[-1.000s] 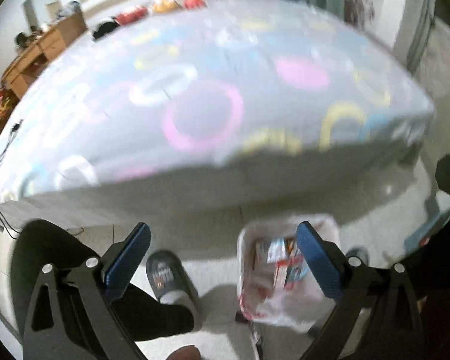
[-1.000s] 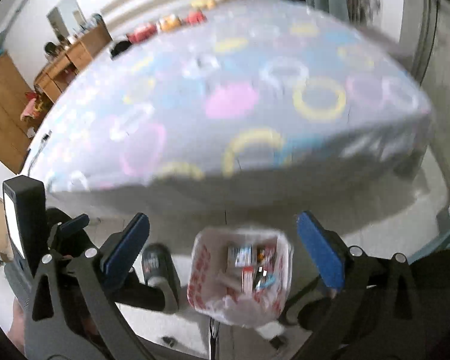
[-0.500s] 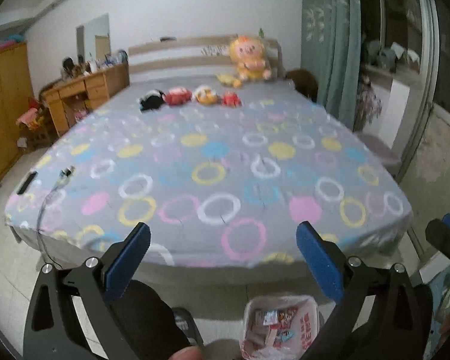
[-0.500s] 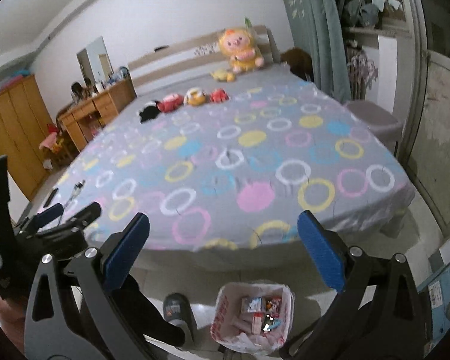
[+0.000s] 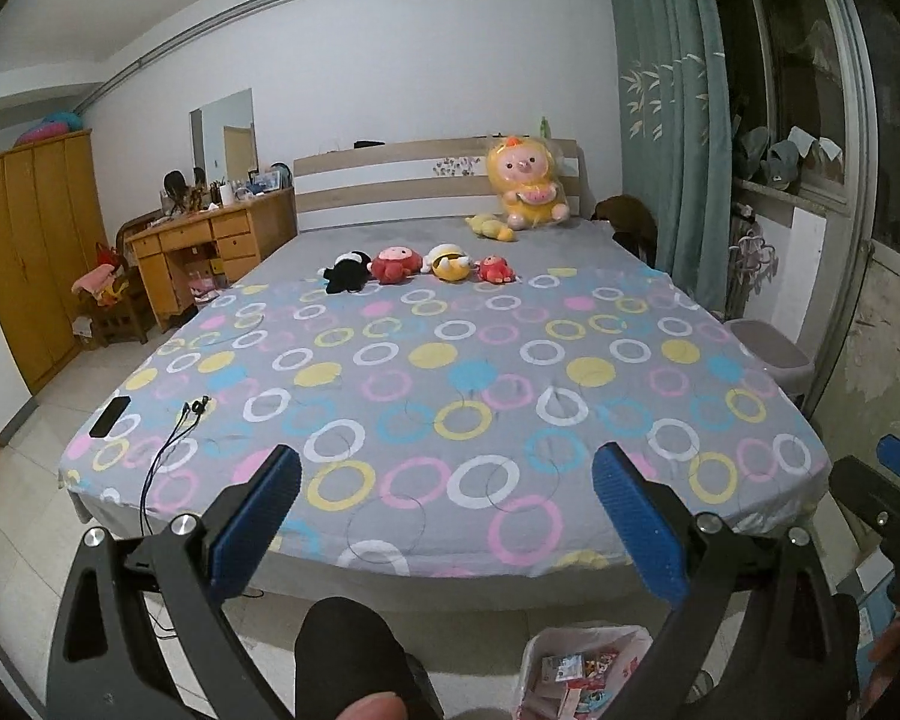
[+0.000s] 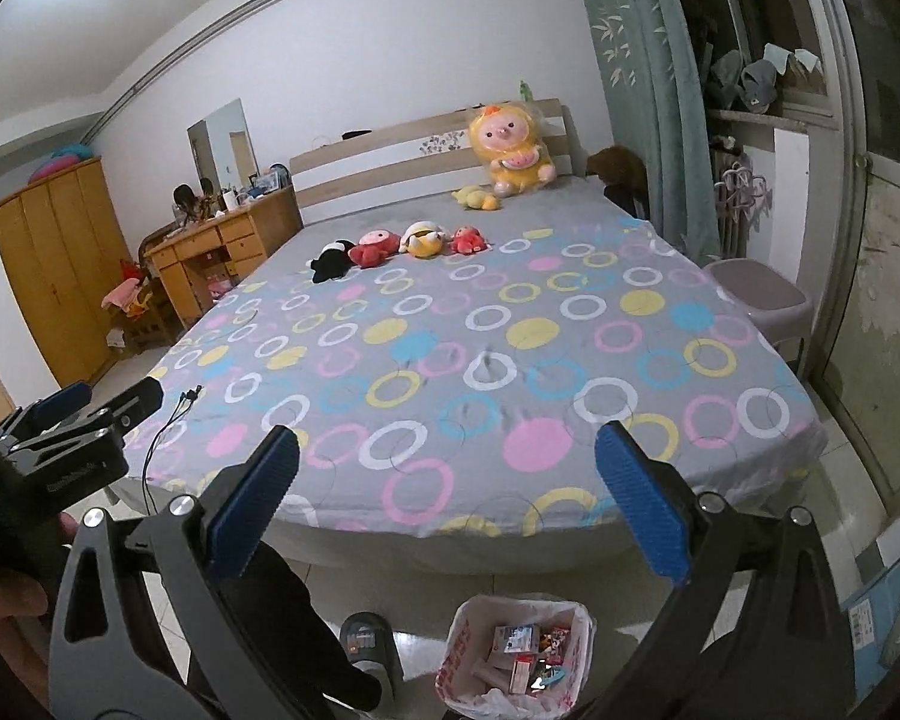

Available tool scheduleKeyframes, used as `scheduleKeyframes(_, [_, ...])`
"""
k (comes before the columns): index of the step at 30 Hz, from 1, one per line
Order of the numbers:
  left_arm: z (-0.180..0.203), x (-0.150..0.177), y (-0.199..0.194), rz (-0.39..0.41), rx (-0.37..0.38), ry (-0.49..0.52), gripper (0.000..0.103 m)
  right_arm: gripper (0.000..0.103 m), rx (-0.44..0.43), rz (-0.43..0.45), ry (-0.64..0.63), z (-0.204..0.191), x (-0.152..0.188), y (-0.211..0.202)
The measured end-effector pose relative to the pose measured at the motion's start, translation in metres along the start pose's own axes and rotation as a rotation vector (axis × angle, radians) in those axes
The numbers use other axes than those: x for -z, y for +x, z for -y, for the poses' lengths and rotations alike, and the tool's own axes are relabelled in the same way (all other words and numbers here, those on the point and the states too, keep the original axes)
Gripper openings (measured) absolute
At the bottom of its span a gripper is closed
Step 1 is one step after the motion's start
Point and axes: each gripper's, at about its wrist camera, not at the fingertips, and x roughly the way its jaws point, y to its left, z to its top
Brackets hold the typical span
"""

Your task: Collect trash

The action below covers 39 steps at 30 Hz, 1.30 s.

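Both grippers are held level at the foot of the bed, facing along it toward the headboard. The left gripper [image 5: 444, 516] has its 2 blue pads spread wide with nothing between them; the right gripper [image 6: 447, 510] is likewise spread wide and empty. Directly beneath and slightly ahead of both stands the trash bin [image 6: 513, 657], lined with a white bag and already holding several wrappers and small cartons. It sits below the right gripper's centre line and below the left gripper's right-hand finger, so the right gripper is judged the better aligned with it. A slippered foot [image 6: 369, 648] stands just left of the bin. Ahead of the grippers, the bedspread [image 5: 450, 396] shows no loose trash. The only small items on it are a dark phone-like slab [image 5: 110, 416] and a cable [image 5: 174, 438], far to the left of the left gripper, and neither reads as refuse. Plush toys [image 5: 417, 261] lie well beyond, near the headboard. Judgement: the collecting appears largely complete; any remaining piece lies outside both views.
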Motion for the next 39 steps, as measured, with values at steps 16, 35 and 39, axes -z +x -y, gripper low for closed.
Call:
scheduleKeyframes(16, [-0.001,-0.004,-0.007,0.01,-0.007,-0.004,0.095,0.096,0.004,0.007,0.003,-0.001,0.0,-0.003])
scheduleKeyframes(35, [-0.003,-0.01,-0.015,0.016,-0.011,-0.003,0.095,0.096,0.003,0.007,0.001,-0.001,0.001,-0.006])
scheduleKeyframes(39, [-0.003,-0.012,-0.016,0.018,-0.01,-0.004,0.095,0.096,0.001,0.008,0.001,-0.001,0.0,-0.01])
